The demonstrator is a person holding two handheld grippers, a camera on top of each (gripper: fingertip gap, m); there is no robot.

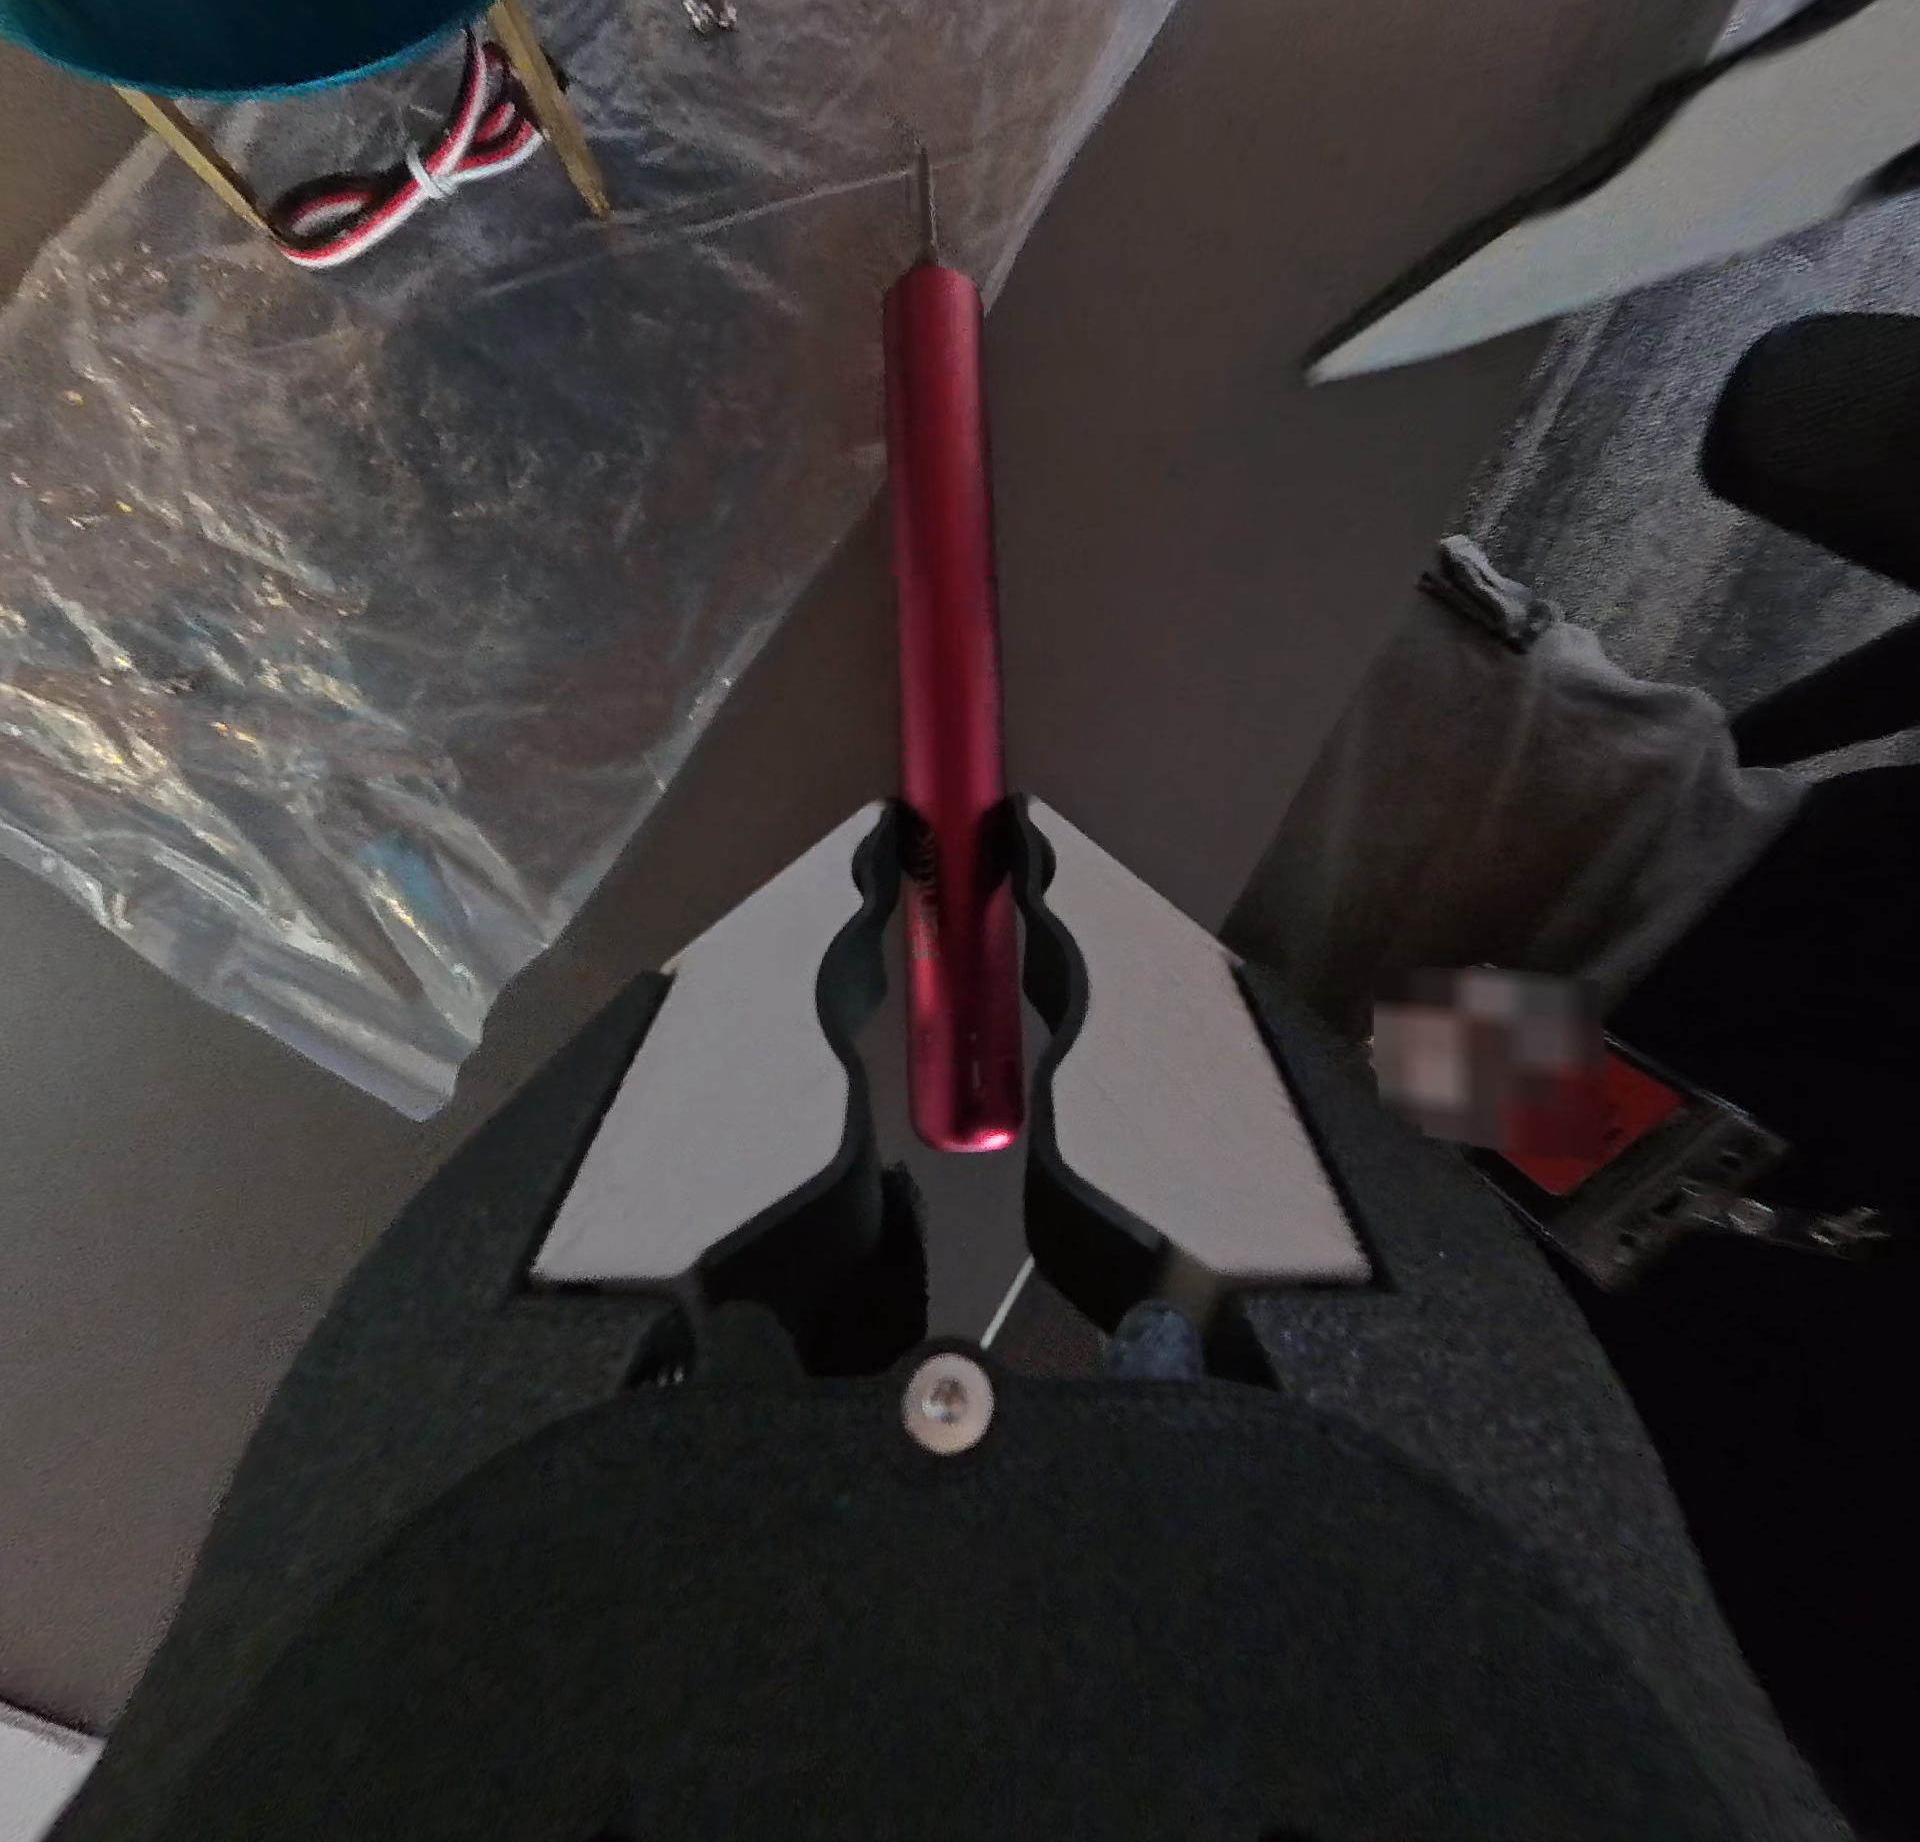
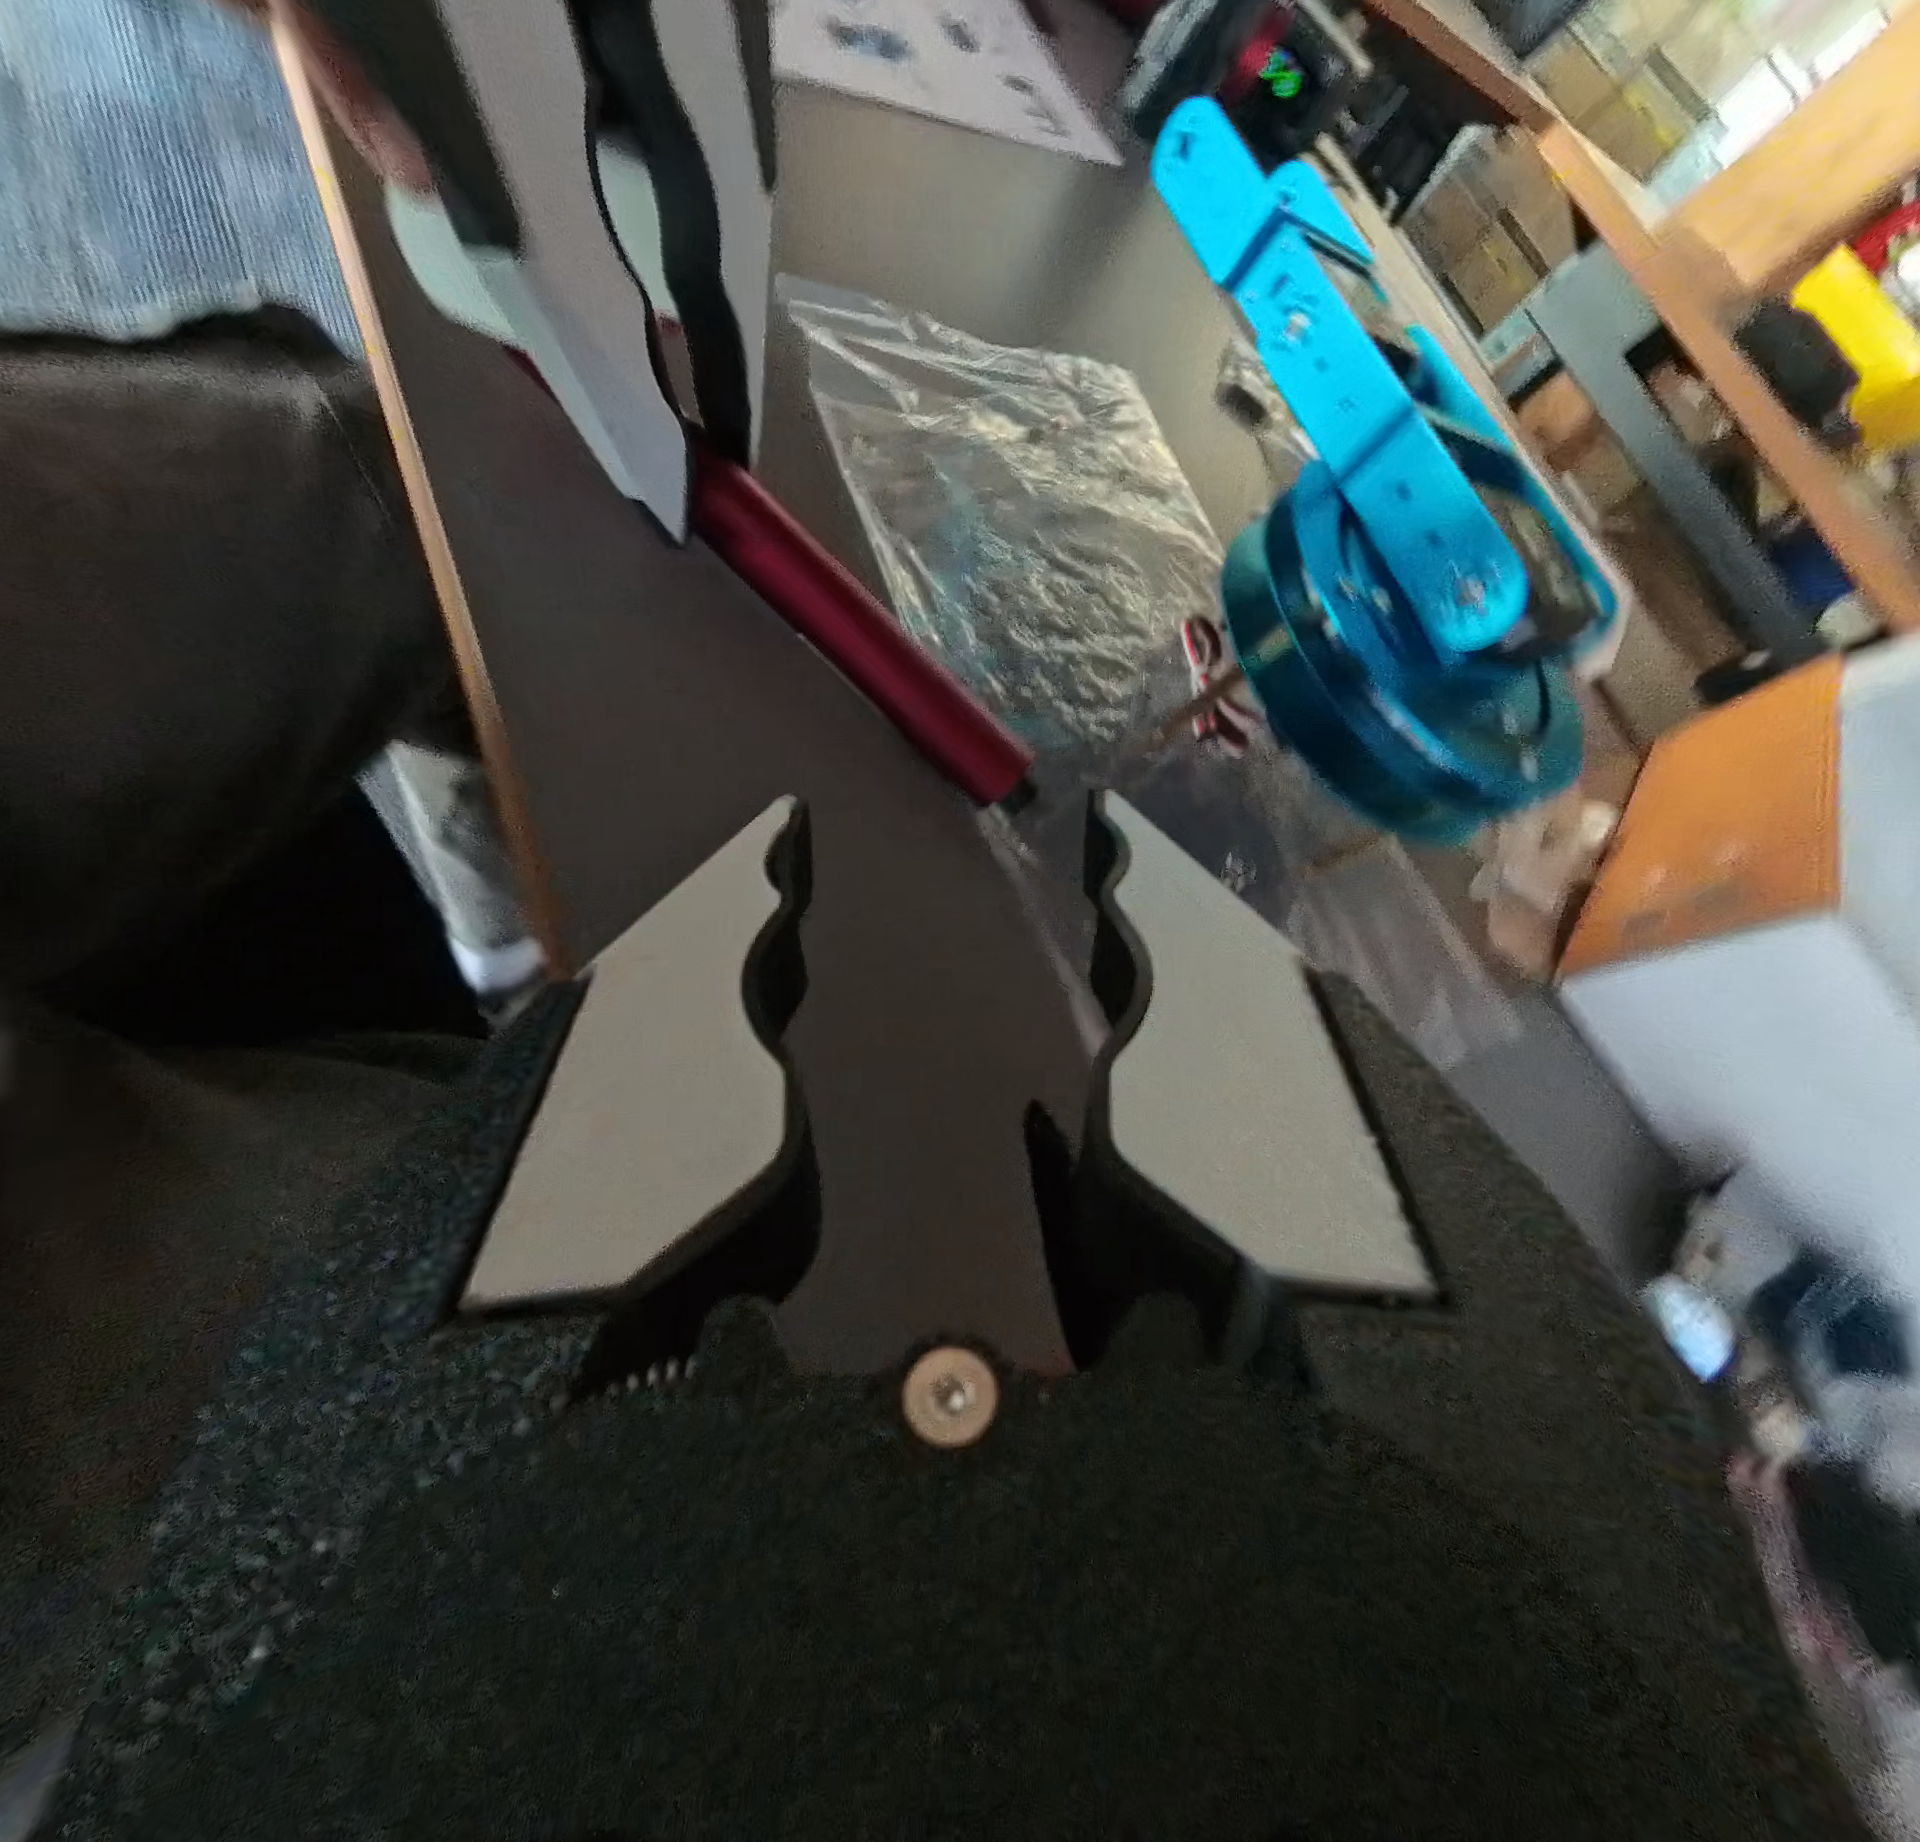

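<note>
A red screwdriver (image 1: pixel 948 712) sits clamped between the closed fingers of the left gripper (image 1: pixel 954 836), its handle running straight out along them and its thin metal bit (image 1: pixel 928 203) pointing away, over the grey table (image 1: pixel 1132 504). The bit ends near the edge of a clear plastic bag (image 1: pixel 343 566) that lies flat on the table. Beyond the bag stands a blue round base (image 1: pixel 239 5) on brass posts (image 1: pixel 551 99), with red, white and black wires (image 1: pixel 416 182) bundled under it.

In the right wrist view the right gripper (image 2: pixel 948 857) has its fingers spread apart with nothing between them, hovering above the table. Ahead of it the screwdriver (image 2: pixel 862 639) slants down from the left gripper (image 2: pixel 665 379), tip near the bag (image 2: pixel 1008 504). Just right of the bag stands a blue metal arm (image 2: pixel 1351 390) on its base (image 2: pixel 1403 691).
</note>
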